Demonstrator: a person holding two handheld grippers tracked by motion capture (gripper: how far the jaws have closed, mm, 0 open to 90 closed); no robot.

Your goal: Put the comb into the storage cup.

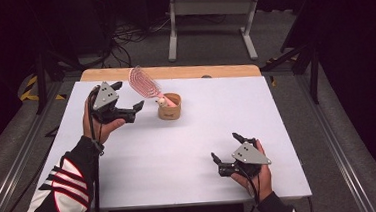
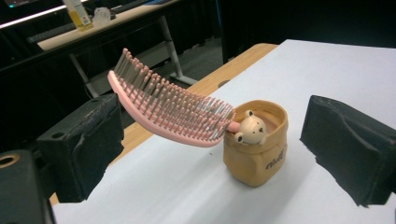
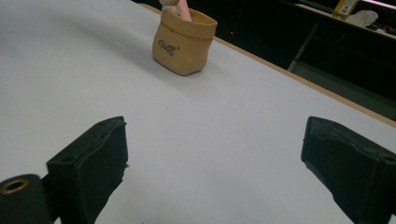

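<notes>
Pink plastic hairbrush (image 1: 143, 81) with rows of bristles stands handle-down in a small tan bag-shaped cup (image 1: 169, 107), its head leaning up and away toward the far left. From the high view, the cup sits on the white tabletop (image 1: 179, 151) a little left of the middle and nearer the far edge, where a strip of bare wood (image 1: 168, 72) runs along the table. The left gripper (image 1: 126, 112) is held just left of the cup, jaws spread and holding nothing, with nothing between it and the cup. The right gripper (image 1: 226, 151) hovers near the near right corner, well apart from the cup, jaws likewise spread and bare. Wide open white surface lies between the two grippers and out to the right edge; beyond the far edge stands a white table frame (image 1: 209, 14) on the grey floor.

From the left gripper view, the brush head (image 2: 168, 105) overhangs the table's wooden edge, and a small bear figure (image 2: 252, 129) on the handle peeks over the cup's rim.

From the right gripper view, the cup (image 3: 183, 43) stands far ahead across bare tabletop, close to the wooden edge.
</notes>
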